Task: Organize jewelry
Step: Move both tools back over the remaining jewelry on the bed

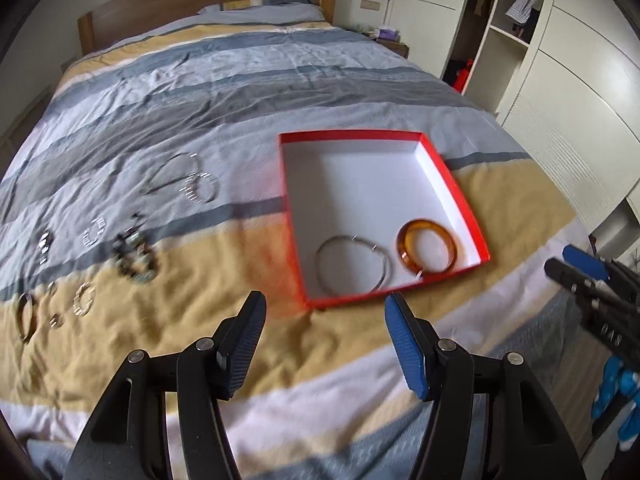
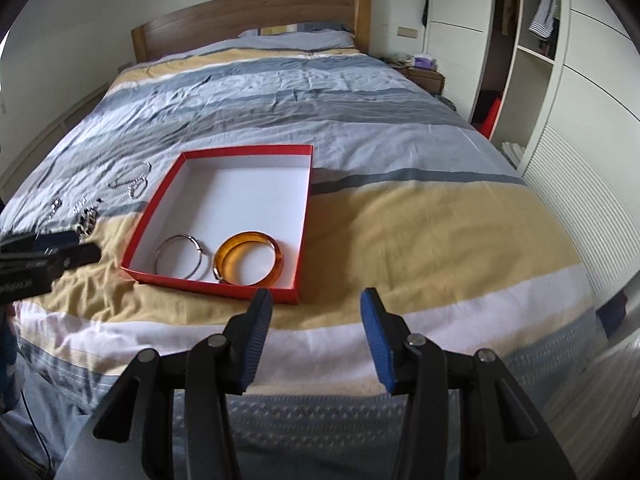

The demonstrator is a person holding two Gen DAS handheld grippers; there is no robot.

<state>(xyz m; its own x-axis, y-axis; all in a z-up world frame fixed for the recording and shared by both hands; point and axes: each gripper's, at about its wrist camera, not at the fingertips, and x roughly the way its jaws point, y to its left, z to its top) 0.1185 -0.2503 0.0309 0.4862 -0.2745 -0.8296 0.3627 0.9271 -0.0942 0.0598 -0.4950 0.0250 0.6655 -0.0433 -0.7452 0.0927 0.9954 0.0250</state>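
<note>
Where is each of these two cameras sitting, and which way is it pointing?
Left wrist view: rides the left gripper, facing the bed's headboard, over loose jewelry and the red box; the right gripper intrudes at right.
Right wrist view: rides the right gripper, facing likewise; the left gripper shows at left.
Shared: box, amber bangle, silver bangle.

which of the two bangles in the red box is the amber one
The amber bangle is the thick, translucent orange one nearest the red box's right wall; the silver bangle to its left is thin metal.

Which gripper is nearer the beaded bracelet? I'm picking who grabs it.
Left. The left gripper hangs just right of the beaded bracelet; the right gripper is beyond the red box.
</note>
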